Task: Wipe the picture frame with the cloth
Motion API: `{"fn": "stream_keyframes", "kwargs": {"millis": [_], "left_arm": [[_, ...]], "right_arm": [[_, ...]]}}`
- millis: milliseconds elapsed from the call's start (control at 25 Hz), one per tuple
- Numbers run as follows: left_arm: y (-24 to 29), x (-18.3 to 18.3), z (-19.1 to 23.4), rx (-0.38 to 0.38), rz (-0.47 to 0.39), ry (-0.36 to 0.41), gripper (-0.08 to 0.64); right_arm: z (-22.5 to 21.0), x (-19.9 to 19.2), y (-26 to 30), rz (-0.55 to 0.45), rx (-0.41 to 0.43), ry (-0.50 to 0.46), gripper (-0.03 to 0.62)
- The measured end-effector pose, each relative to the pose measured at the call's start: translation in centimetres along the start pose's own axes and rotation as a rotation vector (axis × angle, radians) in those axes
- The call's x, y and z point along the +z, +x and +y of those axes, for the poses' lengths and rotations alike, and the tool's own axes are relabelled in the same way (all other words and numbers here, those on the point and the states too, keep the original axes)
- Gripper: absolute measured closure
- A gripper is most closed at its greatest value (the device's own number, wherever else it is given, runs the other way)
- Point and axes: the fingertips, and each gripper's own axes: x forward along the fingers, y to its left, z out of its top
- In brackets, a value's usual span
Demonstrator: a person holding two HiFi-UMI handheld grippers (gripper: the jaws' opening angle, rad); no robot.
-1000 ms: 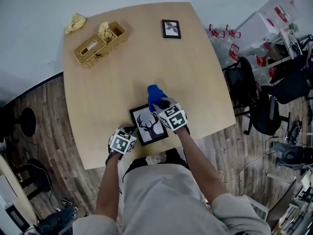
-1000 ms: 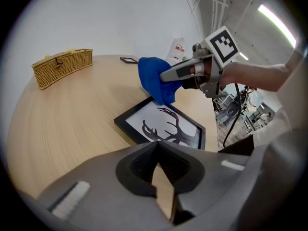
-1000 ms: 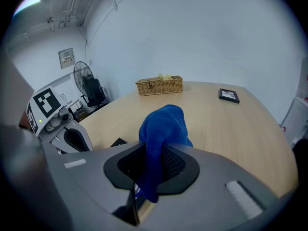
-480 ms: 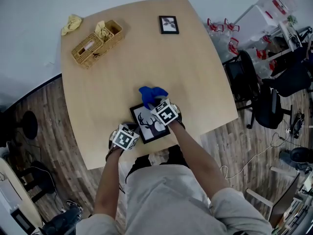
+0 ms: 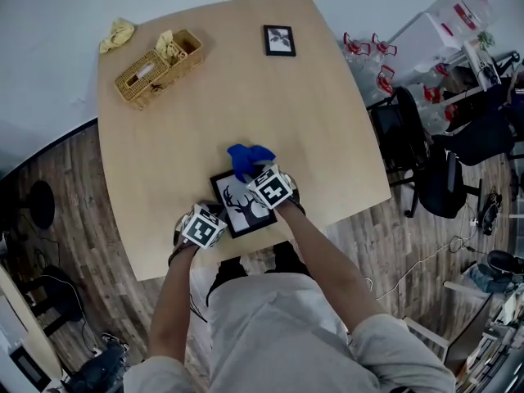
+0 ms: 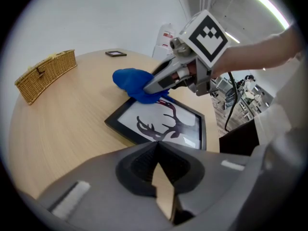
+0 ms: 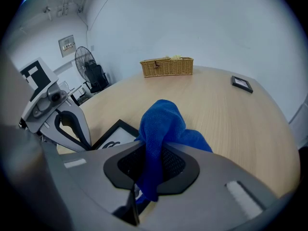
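Observation:
A black picture frame point(image 5: 237, 205) with a deer silhouette lies flat near the table's front edge; it also shows in the left gripper view point(image 6: 185, 129). My right gripper point(image 5: 256, 174) is shut on a blue cloth point(image 5: 246, 159), which drapes over the frame's far edge. In the right gripper view the cloth point(image 7: 161, 124) bunches up out of the jaws. My left gripper point(image 5: 216, 216) sits at the frame's near left corner, jaws shut with nothing between them. From the left gripper view the right gripper point(image 6: 153, 86) presses the cloth point(image 6: 131, 81) onto the frame.
A small framed picture point(image 5: 279, 40) lies at the table's far side. A wicker basket point(image 5: 160, 65) and a yellow rag point(image 5: 117, 33) are at the far left corner. Office chairs point(image 5: 426, 170) and clutter stand right of the table point(image 5: 327, 129).
My right gripper has carried the cloth a little to the left along the frame's far edge, and the cloth has spread out. The left gripper stays by the frame's corner.

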Motion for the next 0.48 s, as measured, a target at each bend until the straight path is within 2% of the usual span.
{"fn": "stream_keyframes", "kwargs": {"millis": [480], "left_arm": [[-0.5,0.5,-0.5,-0.003,-0.009,-0.013,0.508]], "right_arm": [[2.0,-2.4,-0.5,0.016,0.018,-0.006,0.541]]}}
